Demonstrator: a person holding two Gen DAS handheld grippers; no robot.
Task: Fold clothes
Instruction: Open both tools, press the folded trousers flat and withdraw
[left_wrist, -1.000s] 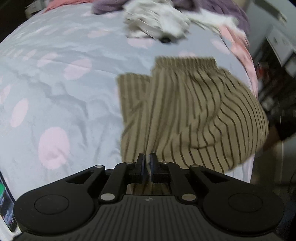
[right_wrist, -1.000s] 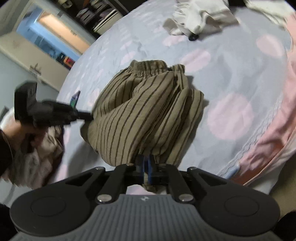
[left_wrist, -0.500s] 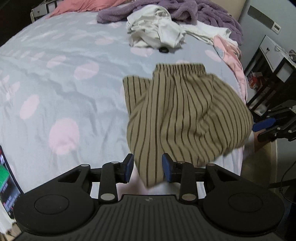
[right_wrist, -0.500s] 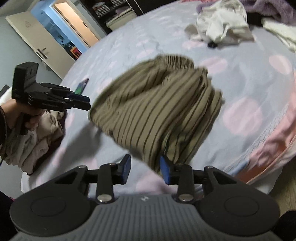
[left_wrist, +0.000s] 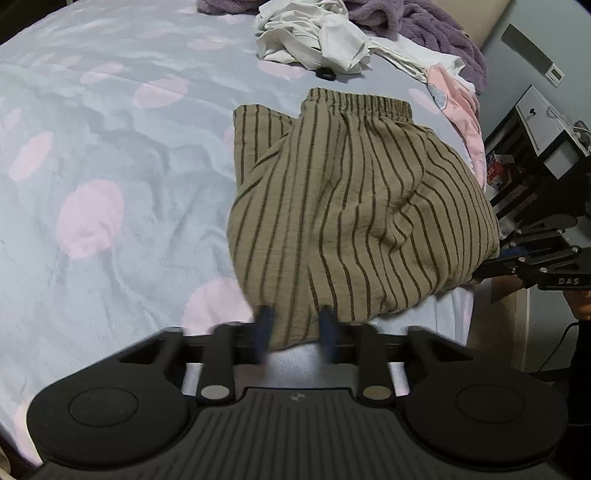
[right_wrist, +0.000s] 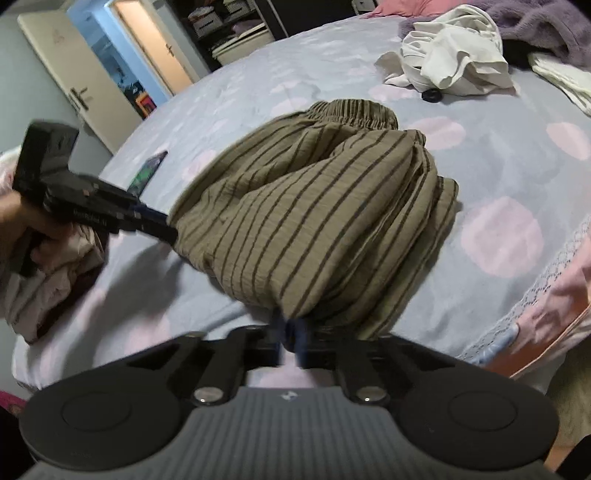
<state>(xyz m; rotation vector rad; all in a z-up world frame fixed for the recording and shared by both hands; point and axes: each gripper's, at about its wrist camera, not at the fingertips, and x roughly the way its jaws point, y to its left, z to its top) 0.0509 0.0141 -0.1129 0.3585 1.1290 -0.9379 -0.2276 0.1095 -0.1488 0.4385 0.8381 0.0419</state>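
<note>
Striped shorts (left_wrist: 354, 206): hem between my left gripper (left_wrist: 295, 328) jaws, apart; right gripper (right_wrist: 291, 336) nearly closed, clamp unclear. Step: regrasping. Next: pinch both corners, fold toward waistband.

Olive striped shorts (left_wrist: 354, 206), bunched, folded over, waistband far, on bed.

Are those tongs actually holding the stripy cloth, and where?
Right tongs pinch the striped garment's near hem. Left tongs straddle its near edge, blurred; grip unclear.
</note>
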